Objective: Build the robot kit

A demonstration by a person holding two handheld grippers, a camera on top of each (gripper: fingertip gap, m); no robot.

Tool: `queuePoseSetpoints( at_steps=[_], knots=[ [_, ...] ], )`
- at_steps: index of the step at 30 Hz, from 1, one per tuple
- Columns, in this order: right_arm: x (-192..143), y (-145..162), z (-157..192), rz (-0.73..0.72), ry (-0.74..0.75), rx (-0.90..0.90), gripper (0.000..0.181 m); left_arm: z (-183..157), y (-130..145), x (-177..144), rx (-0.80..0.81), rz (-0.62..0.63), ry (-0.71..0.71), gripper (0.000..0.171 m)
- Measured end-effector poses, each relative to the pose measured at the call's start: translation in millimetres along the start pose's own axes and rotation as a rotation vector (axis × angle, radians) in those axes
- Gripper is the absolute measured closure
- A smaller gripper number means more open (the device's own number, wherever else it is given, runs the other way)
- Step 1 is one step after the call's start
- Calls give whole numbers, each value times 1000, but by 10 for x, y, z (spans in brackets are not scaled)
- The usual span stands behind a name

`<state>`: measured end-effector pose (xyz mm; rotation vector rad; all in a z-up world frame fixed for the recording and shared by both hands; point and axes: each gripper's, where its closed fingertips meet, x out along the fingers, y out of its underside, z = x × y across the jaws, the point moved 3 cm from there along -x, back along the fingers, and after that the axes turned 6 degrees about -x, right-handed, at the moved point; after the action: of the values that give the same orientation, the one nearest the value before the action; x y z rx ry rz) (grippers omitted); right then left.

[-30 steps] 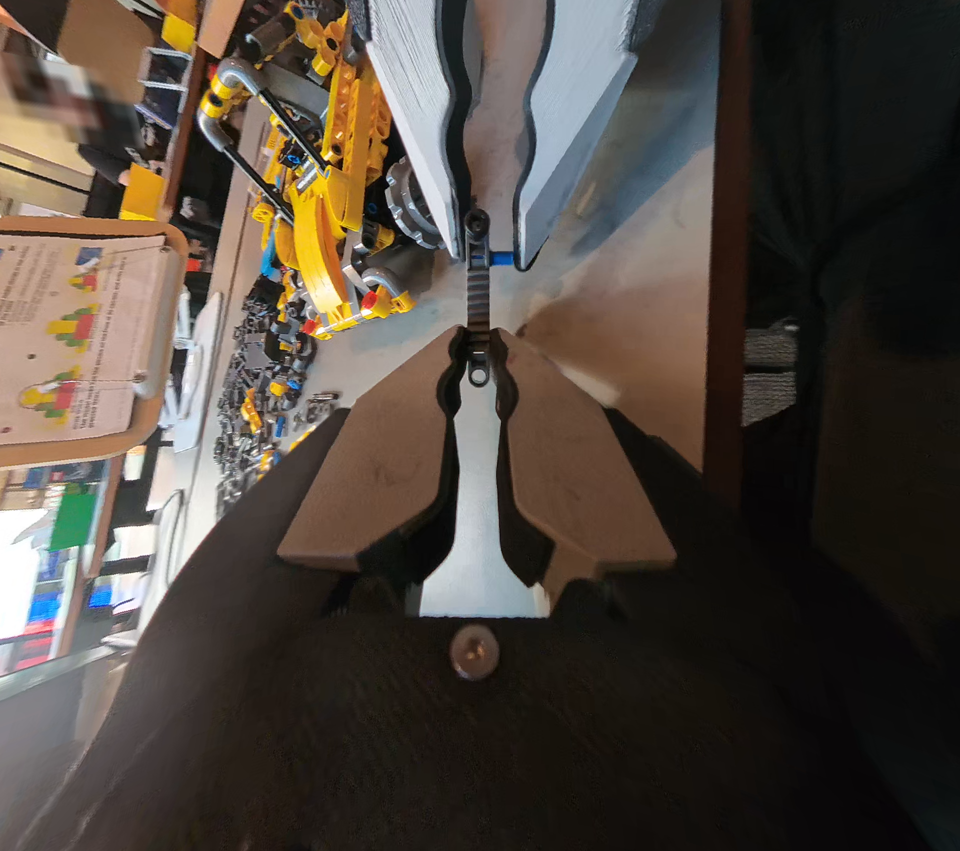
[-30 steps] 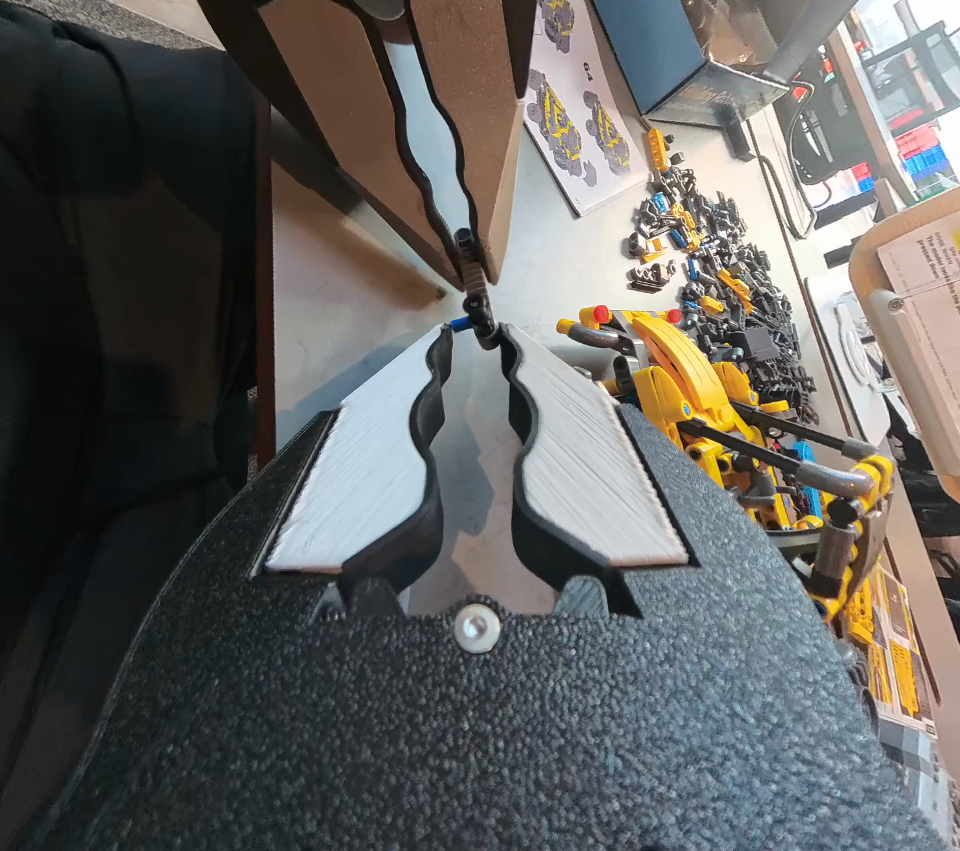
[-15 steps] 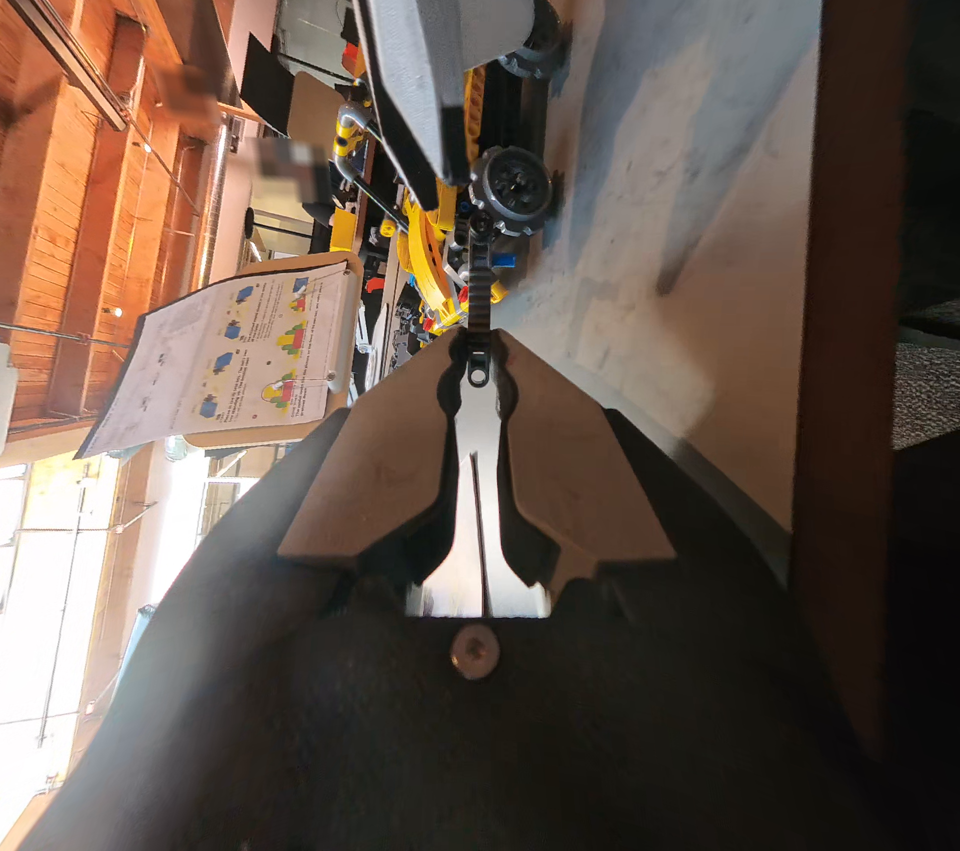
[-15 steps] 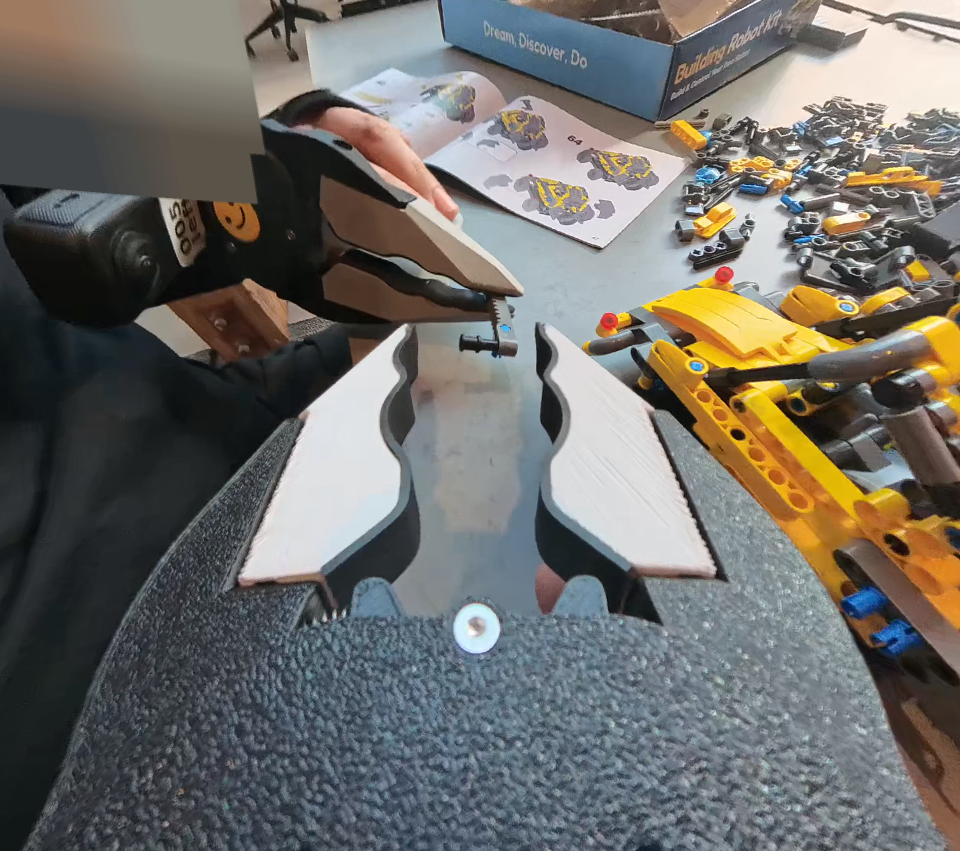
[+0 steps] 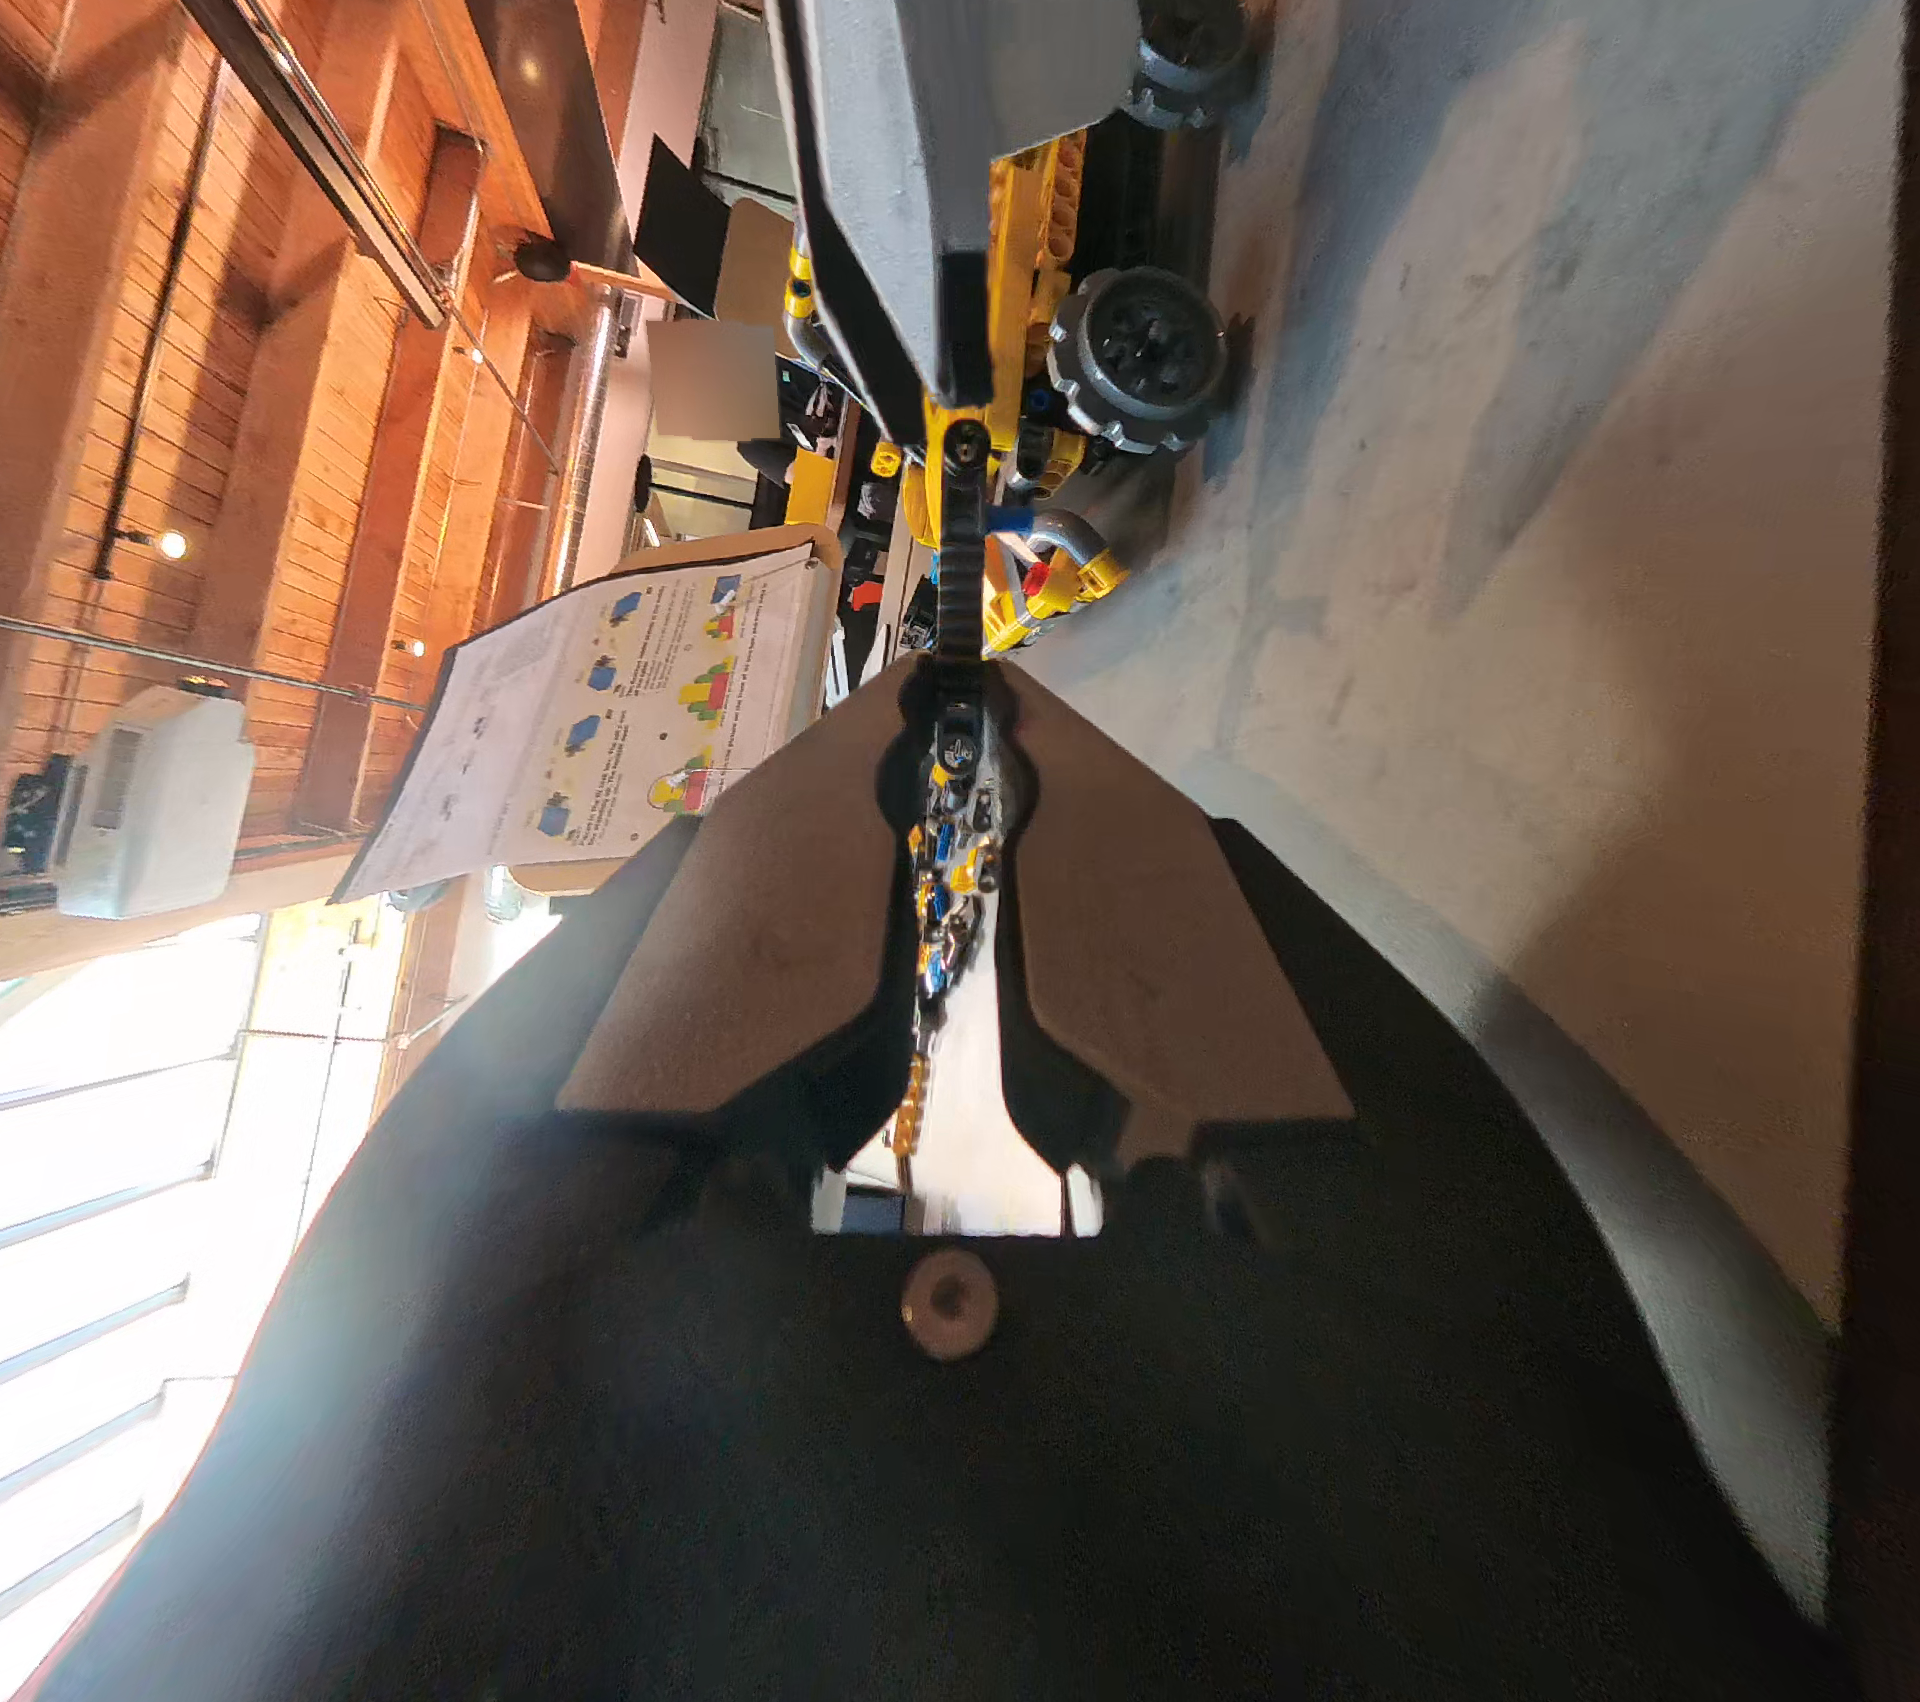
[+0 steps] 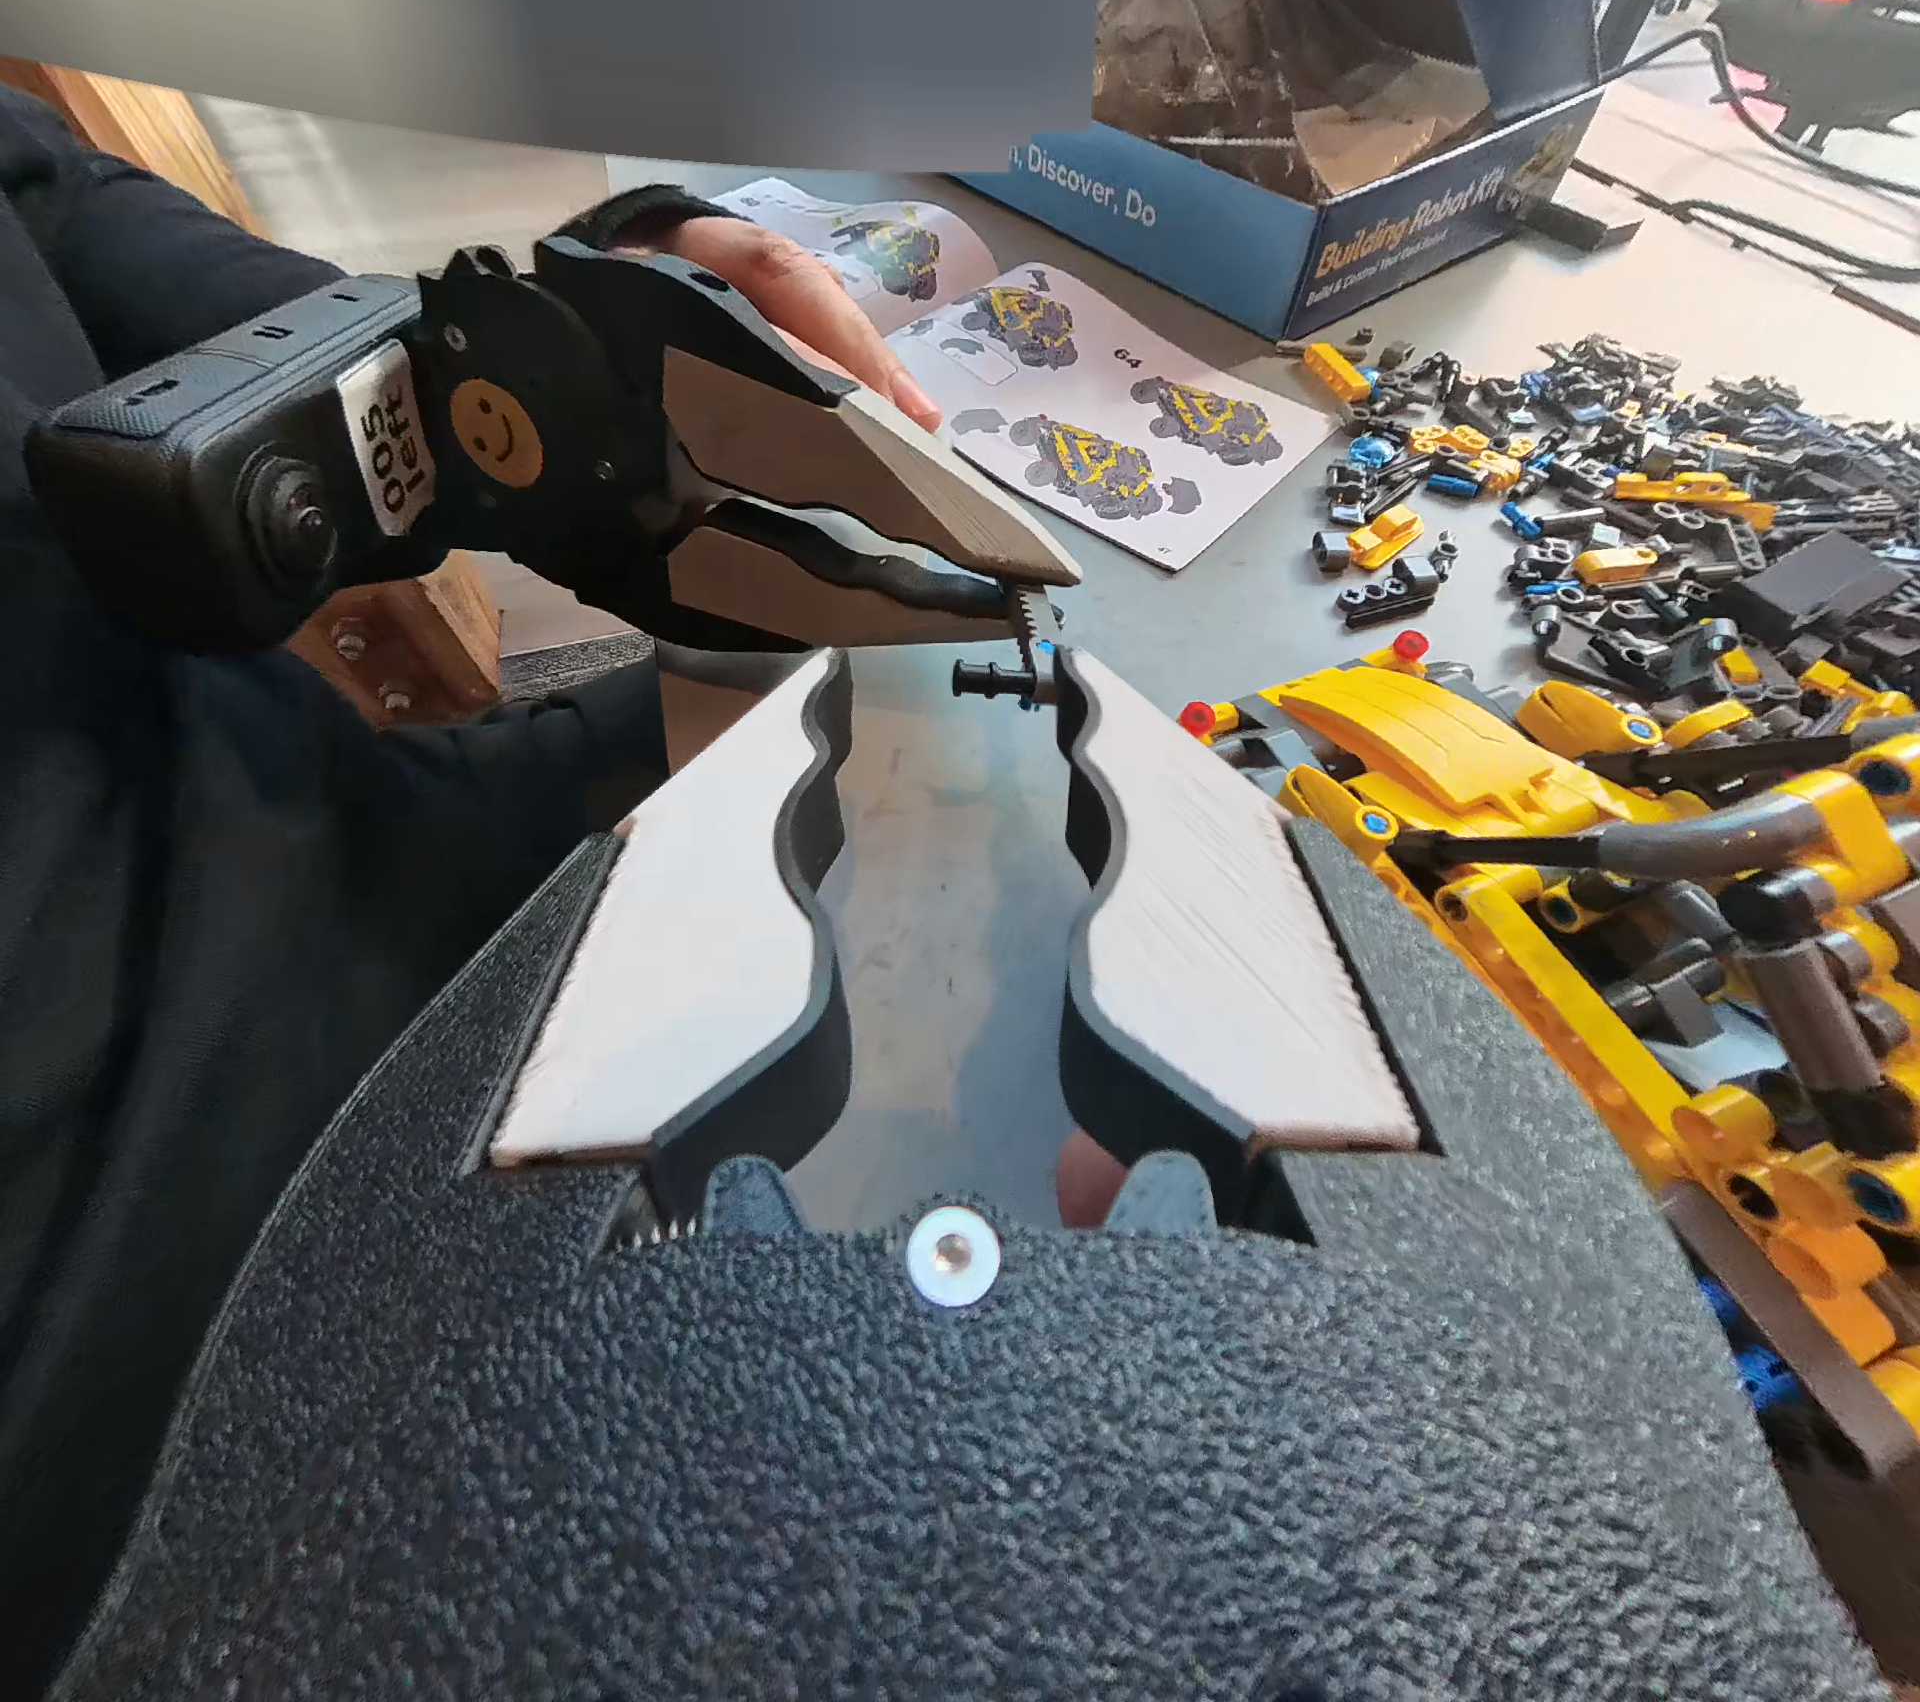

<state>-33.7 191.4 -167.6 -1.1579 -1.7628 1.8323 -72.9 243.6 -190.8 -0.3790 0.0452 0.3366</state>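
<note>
Tool on the left [image 5: 958,696], fingers pressed together, pinches a black toothed rack piece [image 5: 961,572] above the grey surface [image 5: 1558,509]. Right tool [image 6: 951,676] gapes wide, holding nothing, its right fingertip [image 6: 1070,665] just beside the rack. Yellow model vehicle [image 6: 1558,873] sits near.
</note>
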Motion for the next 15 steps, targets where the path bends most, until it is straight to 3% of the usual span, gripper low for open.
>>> queuePoseSetpoints(
  at_steps=[4,15],
  knots=[
    [-20,-43,8,-36,26,-56,151,41,-10,-3,-10,-8,-21,166],
    [-30,-66,14,-59,27,-74,149,37,-47,-14,6,-28,-27,166]
  ],
)
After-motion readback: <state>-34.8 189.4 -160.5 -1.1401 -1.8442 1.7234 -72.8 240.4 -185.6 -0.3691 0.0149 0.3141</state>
